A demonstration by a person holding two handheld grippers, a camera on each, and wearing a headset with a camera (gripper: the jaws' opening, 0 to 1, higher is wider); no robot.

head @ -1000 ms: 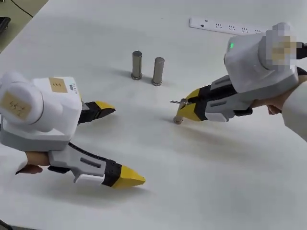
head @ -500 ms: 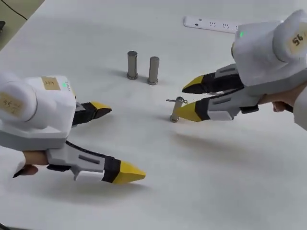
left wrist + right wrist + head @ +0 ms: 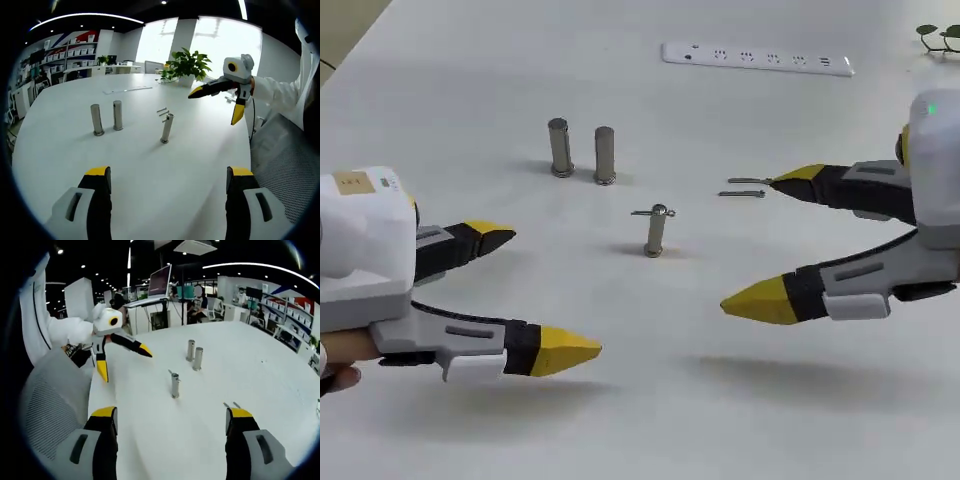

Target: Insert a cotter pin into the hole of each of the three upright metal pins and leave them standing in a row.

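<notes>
Next, with one pin (image 3: 655, 232) fitted and the left gripper (image 3: 555, 292) and right gripper (image 3: 750, 243) both gaping empty, a loose cotter pin (image 3: 742, 194) must be grasped for a bare pin (image 3: 605, 155).

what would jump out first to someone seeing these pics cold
Two yellow-tipped grippers, the left gripper and the right gripper, hang open and empty, facing each other over the white table. Between them a lone metal pin stands with a cotter pin through its top, in front of two bare metal pins standing side by side. Two loose cotter pins lie by the right gripper's far tip.
</notes>
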